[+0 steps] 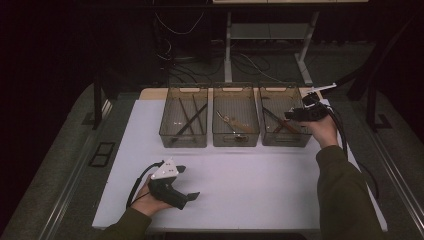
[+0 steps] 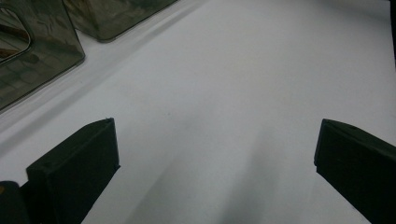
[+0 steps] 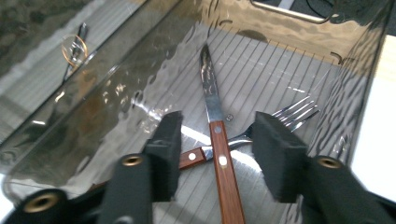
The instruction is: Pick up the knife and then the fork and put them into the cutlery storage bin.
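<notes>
A wooden-handled knife (image 3: 215,123) lies on the ribbed floor of the right-hand bin (image 1: 285,141), directly between the parted jaws of the right gripper (image 3: 217,140), its blade pointing away from the jaws and its handle running back beneath them. The pads stand clear of the handle on either side; the jaws are released and grasp nothing. A fork (image 3: 261,130) with a matching wooden handle lies crossed under the knife, its tines just beyond the right-side pad, its handle end showing beside the left-side pad. In the high view the right gripper (image 1: 295,116) hangs over the bin's near right corner, held in the person's right hand (image 1: 324,129), cable trailing back along the sleeve.

Beyond the bin's wall, on the gripper's left, stands the middle bin (image 1: 236,136), where scissors (image 1: 227,122) with a pale handle lie. Farther on the same side stands the left bin (image 1: 183,137), holding dark chopsticks (image 1: 191,120). All three clear bins sit in a row at the far side of the white table (image 1: 250,185).

Well apart from them, near the table's front edge, the left gripper (image 1: 187,182) rests low in the person's left hand (image 1: 147,200). Its jaws are spread wide over bare tabletop, with two bins' corners off ahead to their left.
</notes>
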Demonstrator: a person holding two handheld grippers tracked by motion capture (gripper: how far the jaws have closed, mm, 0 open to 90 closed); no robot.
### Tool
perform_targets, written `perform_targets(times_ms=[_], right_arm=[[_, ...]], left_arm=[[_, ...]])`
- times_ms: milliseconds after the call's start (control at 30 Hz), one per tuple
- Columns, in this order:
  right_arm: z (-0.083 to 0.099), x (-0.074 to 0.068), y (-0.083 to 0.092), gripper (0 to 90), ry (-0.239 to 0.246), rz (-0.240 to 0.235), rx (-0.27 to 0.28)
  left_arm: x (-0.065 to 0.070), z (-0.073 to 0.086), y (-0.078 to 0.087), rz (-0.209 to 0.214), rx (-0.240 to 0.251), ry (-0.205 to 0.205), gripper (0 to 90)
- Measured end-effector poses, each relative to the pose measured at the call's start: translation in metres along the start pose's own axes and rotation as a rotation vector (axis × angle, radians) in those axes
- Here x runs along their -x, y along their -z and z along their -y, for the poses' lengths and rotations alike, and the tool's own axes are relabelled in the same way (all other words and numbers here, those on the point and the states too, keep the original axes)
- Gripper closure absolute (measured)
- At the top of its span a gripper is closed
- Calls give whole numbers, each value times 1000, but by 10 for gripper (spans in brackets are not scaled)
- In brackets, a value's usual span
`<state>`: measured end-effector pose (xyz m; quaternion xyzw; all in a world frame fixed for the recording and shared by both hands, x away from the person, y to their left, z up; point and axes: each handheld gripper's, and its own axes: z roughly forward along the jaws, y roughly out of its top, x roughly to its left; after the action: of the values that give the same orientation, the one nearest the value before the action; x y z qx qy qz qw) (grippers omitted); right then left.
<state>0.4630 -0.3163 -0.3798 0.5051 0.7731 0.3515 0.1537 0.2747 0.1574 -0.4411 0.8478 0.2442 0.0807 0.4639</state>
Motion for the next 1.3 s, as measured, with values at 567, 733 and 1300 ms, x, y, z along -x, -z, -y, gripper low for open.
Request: perform_targets(times_ms=[567,733,1300], right_arm=[[29,-24,38,124,71,-106,139],[40,-36,46,109,109,-126,137],[93,-85,60,110,144,-151,190]], left_arm=[[1,-1,-1,3,-3,9,0],[1,0,-1,6,-6,13,0],[1,1,-1,9,-14,18,0]])
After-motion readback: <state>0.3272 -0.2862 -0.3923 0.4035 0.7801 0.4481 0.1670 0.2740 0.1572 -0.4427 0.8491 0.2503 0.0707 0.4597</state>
